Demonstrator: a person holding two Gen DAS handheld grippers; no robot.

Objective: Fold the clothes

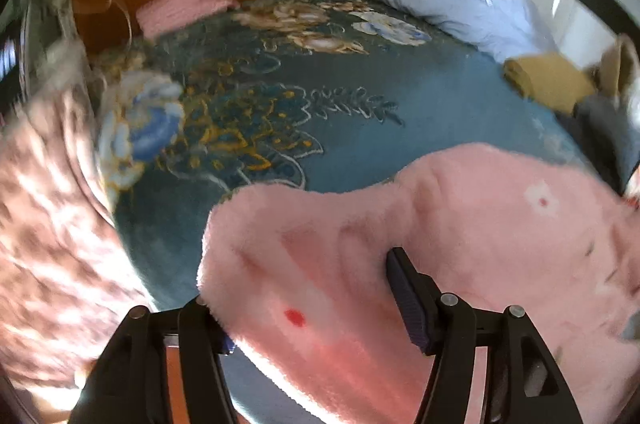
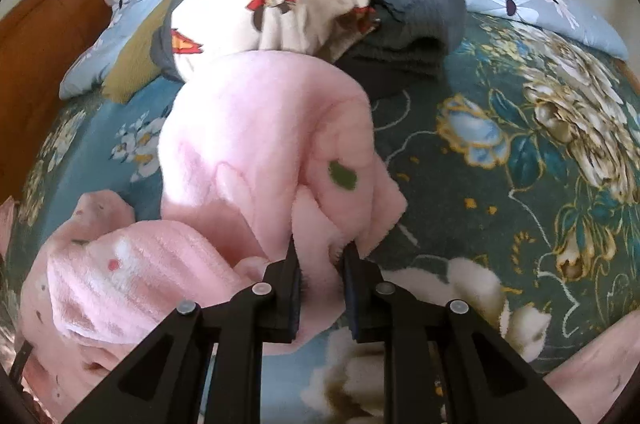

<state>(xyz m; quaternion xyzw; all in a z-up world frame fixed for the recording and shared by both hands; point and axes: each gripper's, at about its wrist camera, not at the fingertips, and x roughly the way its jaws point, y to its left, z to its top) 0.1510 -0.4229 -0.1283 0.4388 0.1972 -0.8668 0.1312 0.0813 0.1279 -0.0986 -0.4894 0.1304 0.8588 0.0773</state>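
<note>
Mid-fold – my right gripper (image 2: 322, 252) pinches the pink fleece (image 2: 256, 128). Left gripper (image 1: 304, 296) wide around its edge – next, clamp

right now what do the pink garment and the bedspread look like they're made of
Pink garment: looks like plush fleece, matte with a fuzzy nap and soft fraying edges. Bedspread: seemingly a short-pile velvety fabric, teal with a floral pattern; printed or woven is unclear.

left tongs (image 1: 304, 308) half under pink garment (image 1: 440, 244)
</note>
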